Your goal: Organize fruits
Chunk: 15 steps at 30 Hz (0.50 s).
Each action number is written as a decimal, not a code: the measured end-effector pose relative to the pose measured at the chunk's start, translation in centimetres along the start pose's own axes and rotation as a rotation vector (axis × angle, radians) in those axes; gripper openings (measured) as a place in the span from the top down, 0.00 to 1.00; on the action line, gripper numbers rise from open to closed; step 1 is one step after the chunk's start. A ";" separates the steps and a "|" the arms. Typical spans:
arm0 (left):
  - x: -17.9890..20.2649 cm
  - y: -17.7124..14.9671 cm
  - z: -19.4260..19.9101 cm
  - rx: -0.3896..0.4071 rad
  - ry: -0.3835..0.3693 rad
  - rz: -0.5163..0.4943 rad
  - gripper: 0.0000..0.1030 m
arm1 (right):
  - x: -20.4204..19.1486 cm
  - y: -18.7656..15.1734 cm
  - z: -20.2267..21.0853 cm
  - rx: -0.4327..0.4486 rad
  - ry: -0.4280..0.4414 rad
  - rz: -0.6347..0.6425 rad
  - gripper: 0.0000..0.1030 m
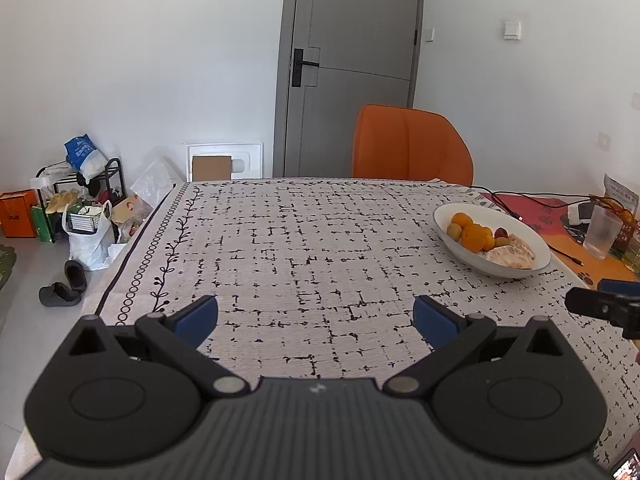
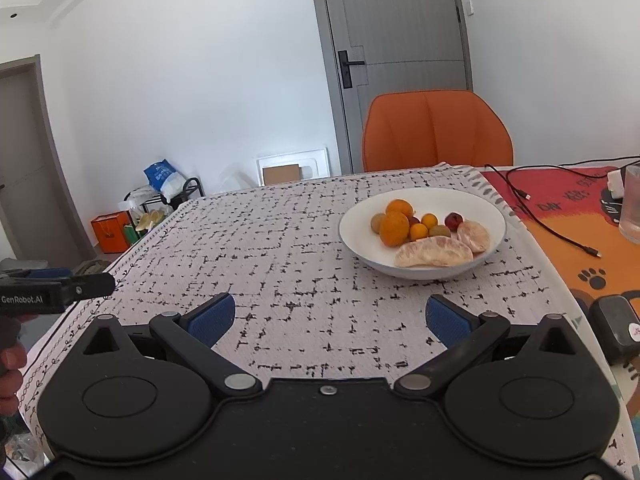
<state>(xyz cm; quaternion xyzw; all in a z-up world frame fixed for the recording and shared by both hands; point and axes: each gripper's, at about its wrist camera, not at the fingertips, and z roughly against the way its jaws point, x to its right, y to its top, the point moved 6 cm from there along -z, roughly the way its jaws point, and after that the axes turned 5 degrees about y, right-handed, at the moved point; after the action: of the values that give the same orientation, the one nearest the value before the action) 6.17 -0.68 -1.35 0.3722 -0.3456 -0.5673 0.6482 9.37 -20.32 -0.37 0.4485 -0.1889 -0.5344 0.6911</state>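
Over the desk, both grippers hover empty.
Left gripper and right gripper have their blue fingers spread wide, touching nothing; oranges, kiwis and pomelo segments sit in the white bowl ahead.

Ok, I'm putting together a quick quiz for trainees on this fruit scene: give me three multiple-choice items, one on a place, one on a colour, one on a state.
1. Where does the fruit lie?
A in the white bowl
B on the chair
C on the floor

2. What colour is the chair behind the table?
A grey
B orange
C blue

3. How stands the right gripper?
A shut on an orange
B shut on nothing
C open, holding nothing

Answers: 1 A, the oranges and peeled segments sit inside it; 2 B, its backrest is orange; 3 C, its blue pads stand wide apart over bare tablecloth.
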 end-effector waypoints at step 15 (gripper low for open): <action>-0.1 -0.3 0.1 -0.003 -0.002 -0.006 0.00 | 0.1 -0.2 -0.2 -0.002 0.006 0.002 0.00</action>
<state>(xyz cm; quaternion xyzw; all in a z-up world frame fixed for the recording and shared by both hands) 5.90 -0.66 -1.55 0.3716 -0.3445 -0.5701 0.6467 9.41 -20.29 -0.66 0.4492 -0.1866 -0.5325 0.6927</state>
